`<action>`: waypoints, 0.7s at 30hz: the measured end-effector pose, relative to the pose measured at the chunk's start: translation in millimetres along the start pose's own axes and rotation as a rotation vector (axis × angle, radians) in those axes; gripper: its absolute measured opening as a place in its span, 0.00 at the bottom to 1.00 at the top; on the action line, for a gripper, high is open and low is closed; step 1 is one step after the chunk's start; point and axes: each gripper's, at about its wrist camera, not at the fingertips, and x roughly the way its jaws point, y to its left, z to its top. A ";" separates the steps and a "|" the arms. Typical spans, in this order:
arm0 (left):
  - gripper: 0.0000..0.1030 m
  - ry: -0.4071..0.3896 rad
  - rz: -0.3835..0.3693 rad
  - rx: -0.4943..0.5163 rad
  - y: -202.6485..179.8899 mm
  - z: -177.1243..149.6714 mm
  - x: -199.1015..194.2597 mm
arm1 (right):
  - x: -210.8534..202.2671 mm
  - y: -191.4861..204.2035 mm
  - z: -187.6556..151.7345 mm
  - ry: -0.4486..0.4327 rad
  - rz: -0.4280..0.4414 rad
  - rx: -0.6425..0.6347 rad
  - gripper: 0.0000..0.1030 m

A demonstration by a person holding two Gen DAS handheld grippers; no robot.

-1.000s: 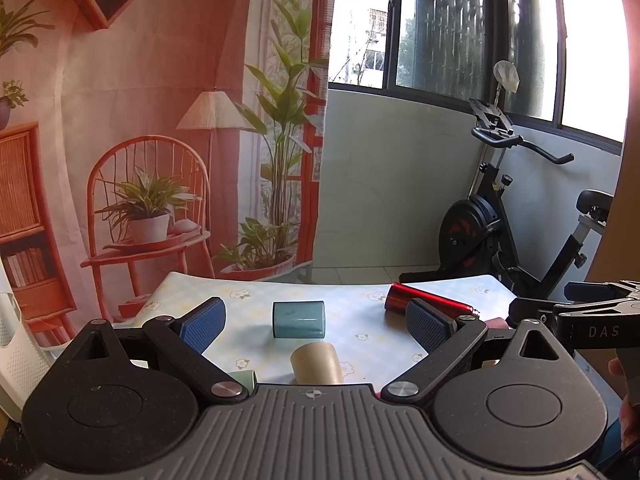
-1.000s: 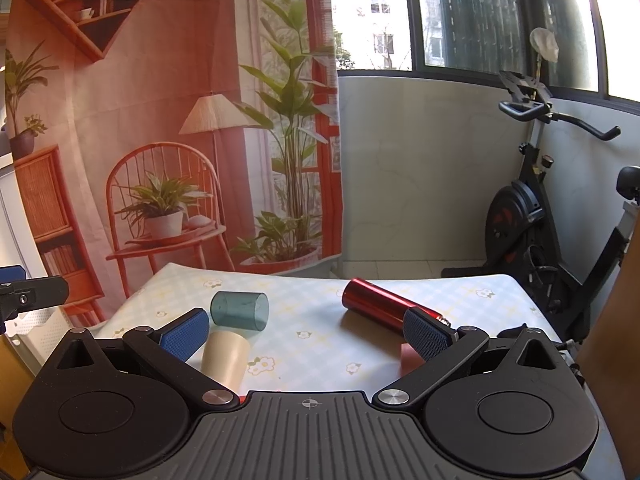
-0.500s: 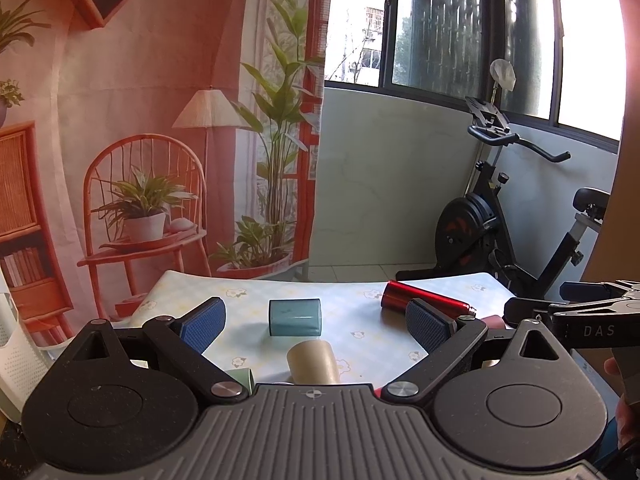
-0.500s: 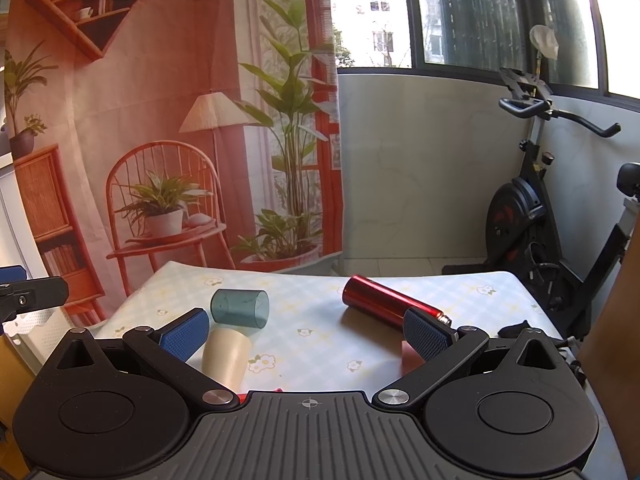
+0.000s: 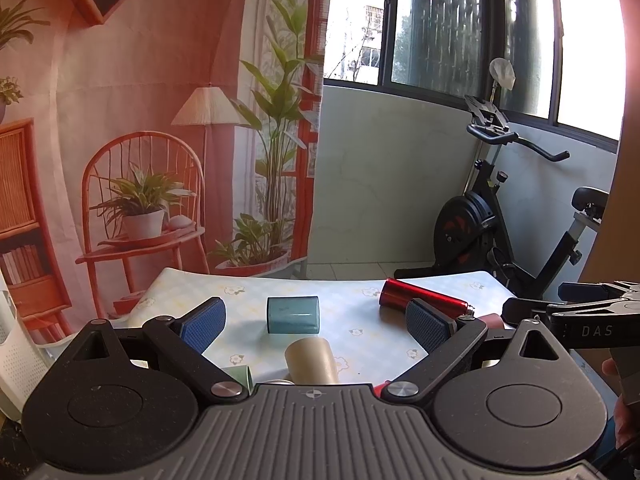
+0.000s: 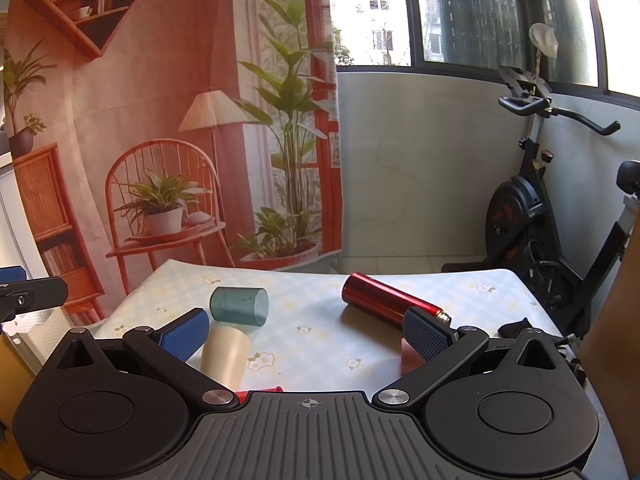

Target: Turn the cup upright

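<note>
Both wrist cameras looked low toward 12 o'clock across the desk (image 5: pixel 352 304), sharing its cups (image 6: pixel 239 305) and bike (image 5: pixel 500 216).

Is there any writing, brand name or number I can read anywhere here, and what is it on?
"DAS": white letters on the black body of the right tool, seen at the right edge of the left wrist view; the word may run on out of frame.
Book spines on the printed backdrop: too small to read.
Blue cup, beige cup, red bottle: no text visible.
</note>
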 end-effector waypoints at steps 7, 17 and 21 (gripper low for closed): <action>0.95 0.003 -0.002 0.001 0.1 -0.5 0.2 | 1.4 -0.5 -1.3 0.003 -0.001 0.003 1.00; 0.95 0.008 0.000 -0.005 1.7 0.1 3.2 | 15.0 -2.8 -3.2 0.020 0.000 0.007 1.00; 0.95 0.012 0.004 -0.018 5.7 0.5 6.3 | 21.6 -3.5 -2.3 0.029 0.003 0.007 1.00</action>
